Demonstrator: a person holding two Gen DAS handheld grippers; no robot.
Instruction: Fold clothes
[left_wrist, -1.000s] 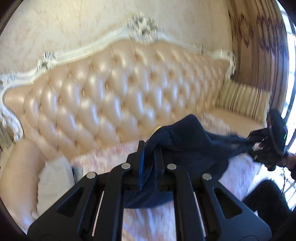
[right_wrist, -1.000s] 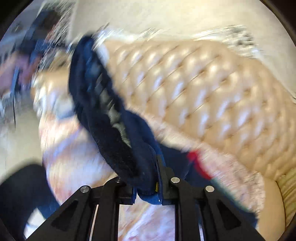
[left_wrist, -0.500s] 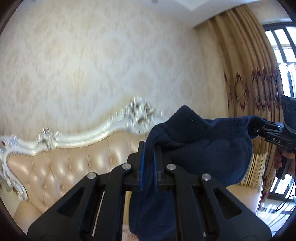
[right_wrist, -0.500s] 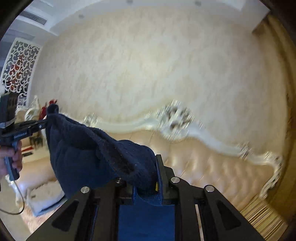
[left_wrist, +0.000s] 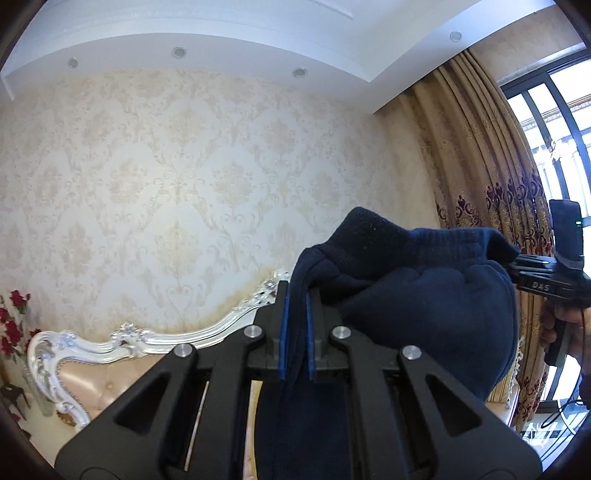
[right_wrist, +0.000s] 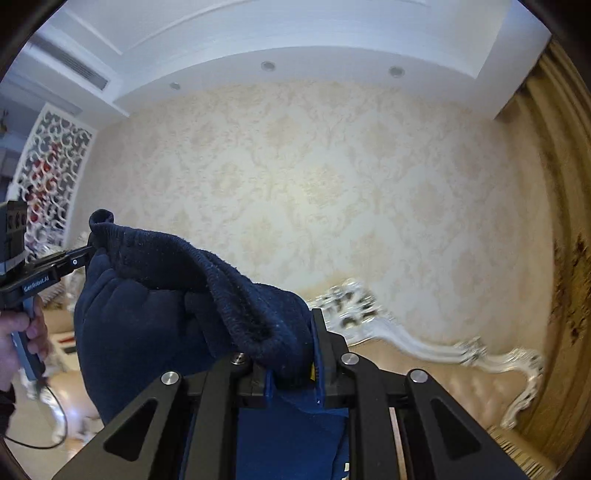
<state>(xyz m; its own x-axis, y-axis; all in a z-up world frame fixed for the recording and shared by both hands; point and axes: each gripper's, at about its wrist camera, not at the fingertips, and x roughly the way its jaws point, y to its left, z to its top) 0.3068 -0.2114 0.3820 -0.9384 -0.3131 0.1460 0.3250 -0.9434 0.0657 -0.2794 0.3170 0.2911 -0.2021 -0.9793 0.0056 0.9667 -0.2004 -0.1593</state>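
Observation:
A dark navy knit garment (left_wrist: 424, 302) hangs in the air, stretched between both grippers. My left gripper (left_wrist: 295, 332) is shut on one end of its ribbed hem, the cloth falling down between the fingers. My right gripper (right_wrist: 291, 354) is shut on the other end of the hem (right_wrist: 229, 295). The garment's body (right_wrist: 140, 332) sags below the taut edge. In the left wrist view the right gripper (left_wrist: 517, 266) shows at the far right. In the right wrist view the left gripper (right_wrist: 86, 254) shows at the far left.
A cream tufted sofa with a white carved frame (left_wrist: 110, 343) stands below against the patterned wall; it also shows in the right wrist view (right_wrist: 424, 343). Gold curtains (left_wrist: 480, 184) and a window (left_wrist: 554, 129) are to the right. A white lattice screen (right_wrist: 48, 177) is at left.
Both grippers have lifted the garment from the sofa seat high into the air. The views now tilt up at the wall and ceiling, and the hem stays pulled between them.

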